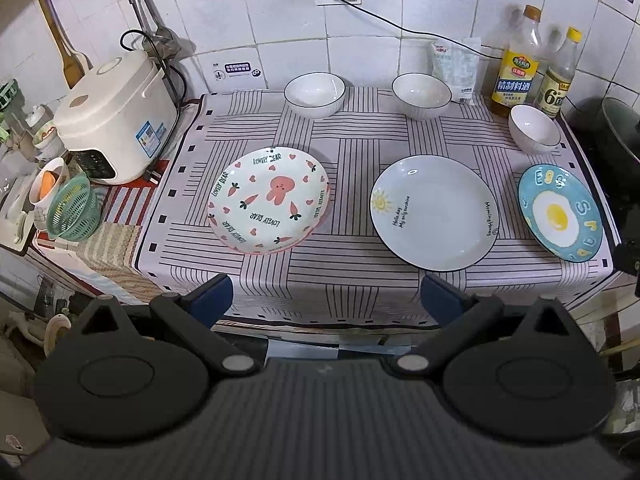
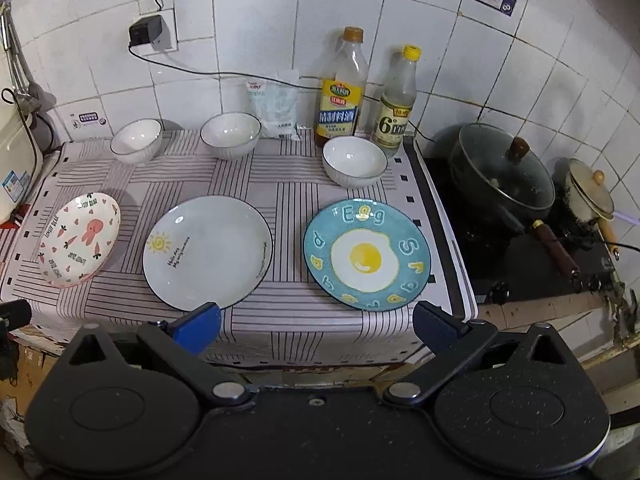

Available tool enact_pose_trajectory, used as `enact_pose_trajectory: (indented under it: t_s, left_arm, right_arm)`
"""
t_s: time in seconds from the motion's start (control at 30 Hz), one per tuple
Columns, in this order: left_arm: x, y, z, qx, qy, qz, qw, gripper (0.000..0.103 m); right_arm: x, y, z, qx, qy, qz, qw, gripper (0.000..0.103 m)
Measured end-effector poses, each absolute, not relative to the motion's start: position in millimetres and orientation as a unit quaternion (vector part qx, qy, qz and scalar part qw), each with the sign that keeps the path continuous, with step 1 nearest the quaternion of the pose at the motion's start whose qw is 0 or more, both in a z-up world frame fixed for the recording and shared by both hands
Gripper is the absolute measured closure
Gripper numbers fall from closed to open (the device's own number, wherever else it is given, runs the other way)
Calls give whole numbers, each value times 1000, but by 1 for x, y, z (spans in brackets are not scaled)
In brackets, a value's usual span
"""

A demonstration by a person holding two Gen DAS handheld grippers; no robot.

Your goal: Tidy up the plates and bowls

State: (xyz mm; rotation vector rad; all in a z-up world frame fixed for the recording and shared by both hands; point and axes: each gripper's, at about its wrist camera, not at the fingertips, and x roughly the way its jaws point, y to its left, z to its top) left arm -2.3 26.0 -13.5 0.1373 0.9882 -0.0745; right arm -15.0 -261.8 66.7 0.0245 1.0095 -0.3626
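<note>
Both grippers: black ribbed bodies, silver pivot screws, blue fingers.

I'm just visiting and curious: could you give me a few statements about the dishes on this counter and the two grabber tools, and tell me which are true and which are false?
1. Three plates lie in a front row: the rabbit plate, the sun plate and the egg plate. True.
2. The three white bowls are stacked in one pile. False: the left bowl, middle bowl and right bowl stand apart.
3. The left gripper holds a plate. False: it is open and holds nothing.
4. The right gripper is open. True.
5. Two bottles stand by the wall behind the right bowl. True.
</note>
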Motion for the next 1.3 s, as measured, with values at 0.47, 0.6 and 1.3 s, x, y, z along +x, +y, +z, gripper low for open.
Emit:
enact_pose_trajectory:
  t_s: [0.47,0.6,1.3]
  left_arm:
    - [-6,18,-17,65,465,-37,882,1]
    - [-7,15,-18,68,464,-37,882,1]
    - [-1,-2,-24,80,465,-38,881,1]
  right_arm:
    - [-16,-266,64,-4,457,-161,875,0]
    - [-17,-269,64,-8,448,-165,879,0]
    - [-11,-280,62,-7,433,-147,889,0]
